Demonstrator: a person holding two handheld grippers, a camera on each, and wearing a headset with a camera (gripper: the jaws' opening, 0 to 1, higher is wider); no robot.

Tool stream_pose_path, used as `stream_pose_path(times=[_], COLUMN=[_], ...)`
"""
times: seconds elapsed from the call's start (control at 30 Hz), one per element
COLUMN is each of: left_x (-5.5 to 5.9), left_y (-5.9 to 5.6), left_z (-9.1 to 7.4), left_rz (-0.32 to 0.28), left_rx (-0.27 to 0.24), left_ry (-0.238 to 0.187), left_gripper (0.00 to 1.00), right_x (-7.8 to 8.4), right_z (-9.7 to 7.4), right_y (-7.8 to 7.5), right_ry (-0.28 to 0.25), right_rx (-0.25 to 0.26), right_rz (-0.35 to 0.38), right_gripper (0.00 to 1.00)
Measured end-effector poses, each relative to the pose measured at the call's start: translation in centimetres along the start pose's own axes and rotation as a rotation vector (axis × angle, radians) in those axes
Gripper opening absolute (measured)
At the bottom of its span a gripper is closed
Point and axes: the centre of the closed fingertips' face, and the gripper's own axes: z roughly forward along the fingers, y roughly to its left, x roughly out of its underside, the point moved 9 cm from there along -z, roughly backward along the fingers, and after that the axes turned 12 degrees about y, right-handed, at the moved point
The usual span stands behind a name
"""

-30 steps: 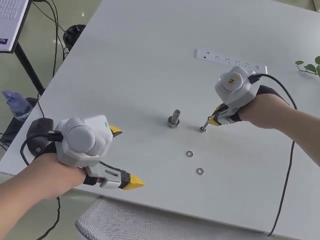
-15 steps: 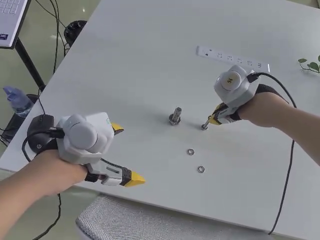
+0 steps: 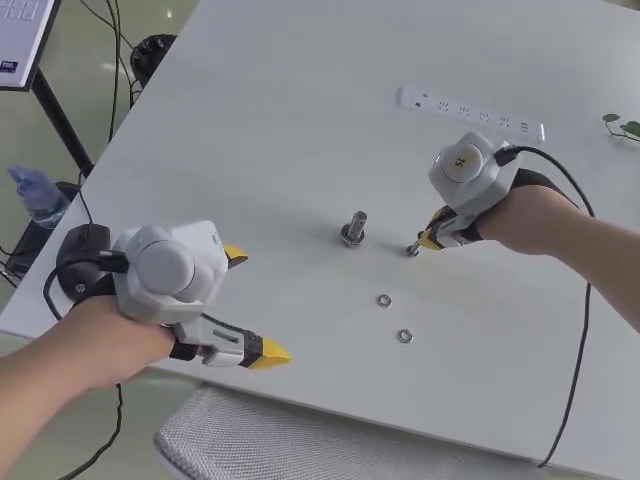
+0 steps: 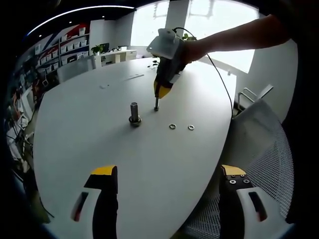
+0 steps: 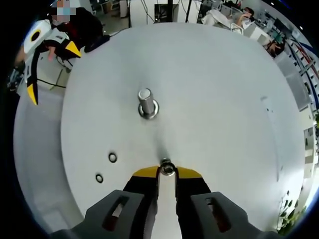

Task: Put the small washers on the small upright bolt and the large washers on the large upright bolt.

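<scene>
The large upright bolt [image 3: 354, 229] [image 5: 145, 102] [image 4: 134, 113] stands mid-table with a metal ring at its foot. To its right is the thin small bolt [image 3: 412, 249] [image 4: 156, 104]. My right gripper [image 3: 430, 241] [image 5: 167, 172] is at the small bolt's top, its yellow-tipped jaws drawn close around a small round metal piece [image 5: 167, 168] that looks like a washer. Two loose washers [image 3: 384, 300] [image 3: 405, 336] [image 5: 112, 157] [image 5: 99, 178] lie nearer the front edge. My left gripper [image 3: 252, 305] [image 4: 168, 172] is over the front left of the table, open and holding nothing.
A white power strip [image 3: 470, 113] lies at the back right, and the right gripper's cable trails off the table's right side. A mesh chair back [image 3: 250, 440] is below the front edge. A bottle [image 3: 38, 195] and a stand sit off the left edge.
The head view has drifted a little. Both grippers keep their places relative to the bolts and washers.
</scene>
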Motion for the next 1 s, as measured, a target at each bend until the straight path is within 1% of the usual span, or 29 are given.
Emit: stream_pose_path(times=[0.2, 0.23, 0.3, 0.37, 0.47, 0.53, 0.67, 0.7, 1.0], left_x=[0.2, 0.3, 0.2, 0.2, 0.1, 0.0, -0.3, -0.4, -0.6], left_y=[0.3, 0.3, 0.4, 0.6, 0.8, 1.0, 1.1, 1.1, 1.1], left_z=[0.1, 0.1, 0.1, 0.1, 0.2, 0.2, 0.2, 0.2, 0.3], left_rz=[-0.005, -0.005, -0.008, -0.012, -0.011, -0.011, -0.018, -0.016, -0.001], left_rx=[0.000, 0.000, -0.003, -0.008, -0.011, -0.014, -0.006, -0.008, -0.009], left_ry=[0.003, 0.004, 0.002, 0.002, -0.002, -0.003, -0.023, -0.022, -0.021], left_gripper=[0.83, 0.83, 0.83, 0.83, 0.83, 0.84, 0.85, 0.85, 0.87], right_x=[-0.1, -0.2, -0.2, -0.3, -0.4, -0.4, -0.4, -0.4, -0.2], right_z=[0.7, 1.0, 1.1, 1.3, 1.4, 1.6, 1.7, 1.9, 2.2], right_y=[0.2, -0.1, -0.2, -0.1, -0.1, 0.0, 0.1, -0.1, 0.4], right_ry=[0.006, 0.006, 0.005, 0.016, 0.009, 0.012, 0.012, 0.010, 0.023], right_rx=[0.001, 0.001, 0.000, 0.013, 0.003, 0.006, 0.000, -0.002, -0.013], right_rz=[-0.012, -0.018, -0.021, -0.042, -0.033, -0.041, -0.039, -0.037, -0.034], right_gripper=[0.12, 0.12, 0.12, 0.12, 0.12, 0.12, 0.12, 0.12, 0.12])
